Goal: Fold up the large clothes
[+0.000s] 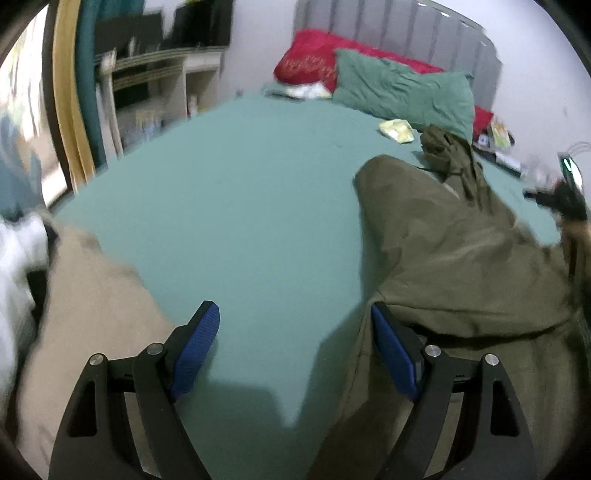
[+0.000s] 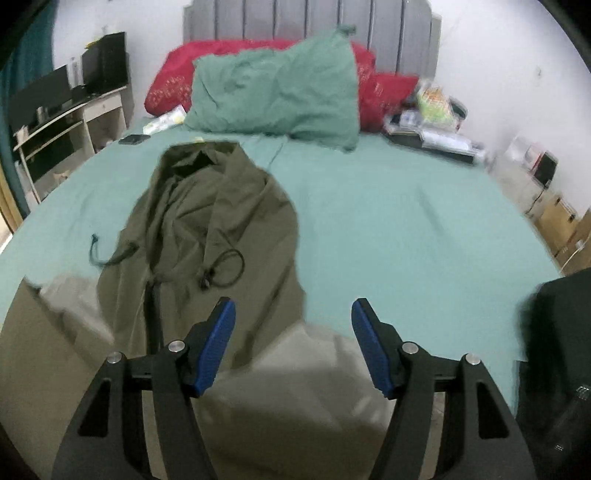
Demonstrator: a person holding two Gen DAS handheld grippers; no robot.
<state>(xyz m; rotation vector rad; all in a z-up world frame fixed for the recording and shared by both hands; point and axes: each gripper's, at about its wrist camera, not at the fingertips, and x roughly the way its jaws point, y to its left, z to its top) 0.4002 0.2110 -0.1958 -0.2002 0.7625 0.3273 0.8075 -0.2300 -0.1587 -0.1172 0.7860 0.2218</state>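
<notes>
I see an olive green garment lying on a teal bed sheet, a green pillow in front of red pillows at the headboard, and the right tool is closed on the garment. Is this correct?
Not quite. The right tool is open and holds nothing, as the right wrist view shows. The rest stands: the olive green garment lies on the teal bed sheet, and the green pillow lies in front of the red pillows at the headboard.

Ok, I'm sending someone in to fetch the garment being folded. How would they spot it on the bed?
Look at the wide bed with the teal-green sheet and grey padded headboard. Below the crumpled green pillow lies an olive-green jacket spread lengthwise. It is the only dark khaki piece, with black drawstring cords looping across its middle.
</notes>
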